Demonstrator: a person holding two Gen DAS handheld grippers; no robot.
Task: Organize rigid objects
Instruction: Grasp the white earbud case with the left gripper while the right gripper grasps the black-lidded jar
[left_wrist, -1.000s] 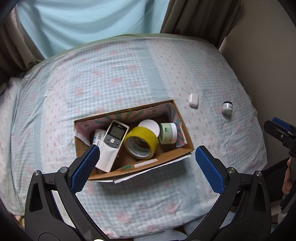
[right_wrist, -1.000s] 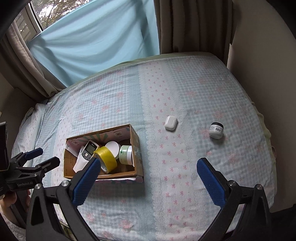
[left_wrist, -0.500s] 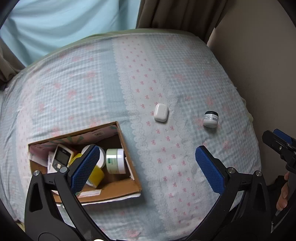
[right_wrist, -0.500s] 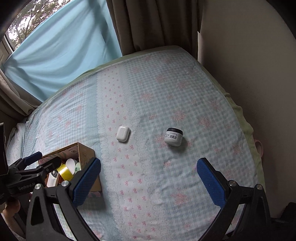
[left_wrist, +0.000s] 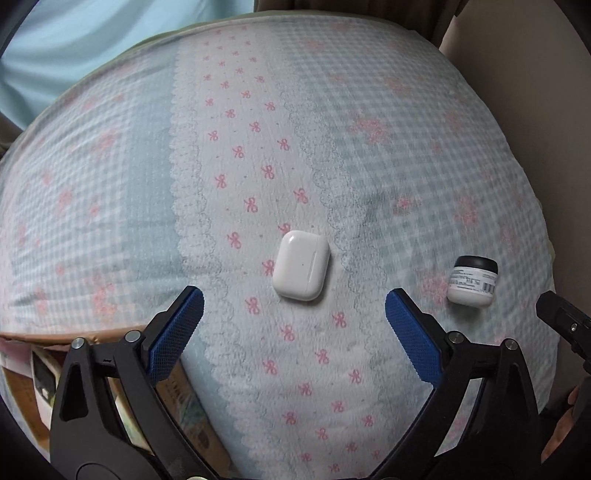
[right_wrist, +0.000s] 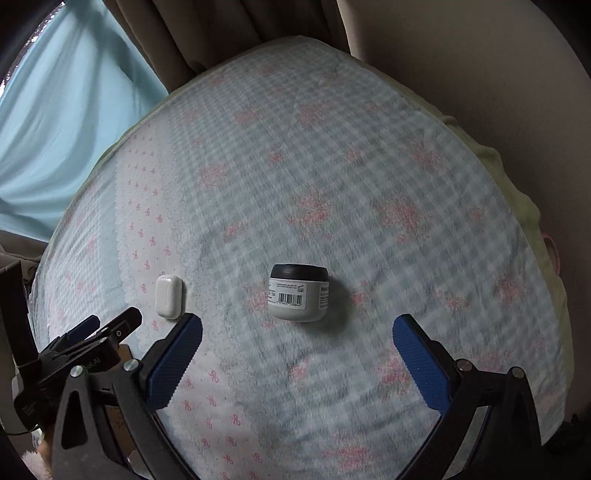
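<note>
A white earbud case (left_wrist: 301, 270) lies on the bedspread just ahead of my open, empty left gripper (left_wrist: 293, 301). It also shows in the right wrist view (right_wrist: 168, 296). A small white jar with a black lid (right_wrist: 299, 291) stands just ahead of my open, empty right gripper (right_wrist: 297, 330); it also shows in the left wrist view (left_wrist: 472, 281). The cardboard box (left_wrist: 22, 373) sits at the lower left of the left wrist view, mostly hidden behind the left finger. Neither gripper touches anything.
The bed (left_wrist: 258, 147) has a blue checked cover with pink bows. A beige wall (right_wrist: 480, 74) runs along its right side, and curtains (right_wrist: 74, 110) hang at the far end. The left gripper's body shows in the right wrist view (right_wrist: 92, 339).
Both grippers have swung right, away from the box, and come lower and closer to the bed. The earbud case and the jar now sit large and centred before them. Both stay open.
</note>
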